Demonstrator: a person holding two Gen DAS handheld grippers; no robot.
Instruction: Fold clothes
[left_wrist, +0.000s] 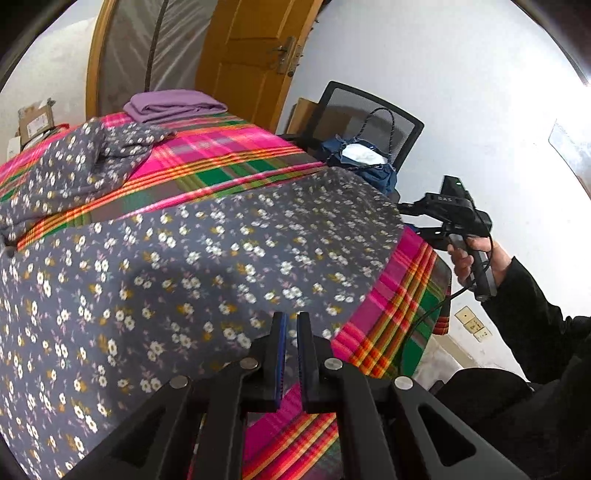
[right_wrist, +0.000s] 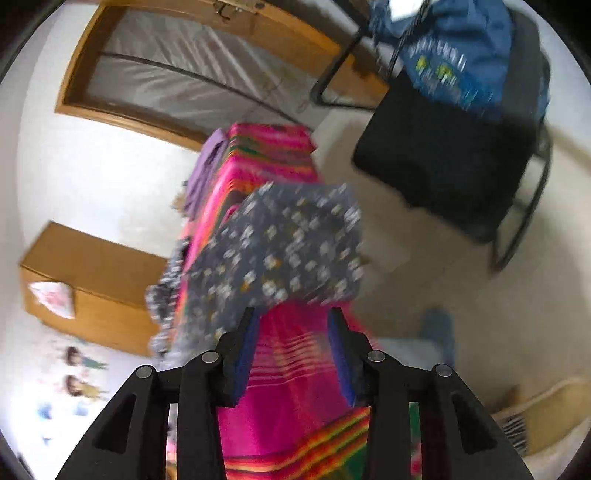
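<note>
A grey floral garment (left_wrist: 192, 266) lies spread over the table with the pink plaid cloth (left_wrist: 236, 147). Its far part lies bunched at the back left (left_wrist: 85, 158). My left gripper (left_wrist: 290, 321) hovers over the garment's near right edge with the jaws almost closed and nothing between them. My right gripper (right_wrist: 293, 317) is open and empty, held off the table's right side; it shows in the left wrist view (left_wrist: 443, 218). In the blurred right wrist view the garment (right_wrist: 280, 251) hangs over the table's side edge, just beyond the fingertips.
A folded purple cloth (left_wrist: 173, 105) lies at the table's far end. A black mesh chair (left_wrist: 365, 118) with a blue bag (left_wrist: 364, 162) stands to the right. A wooden door (left_wrist: 251, 55) and a cardboard box (left_wrist: 35, 120) are behind. A wooden cabinet (right_wrist: 92, 288) stands by the wall.
</note>
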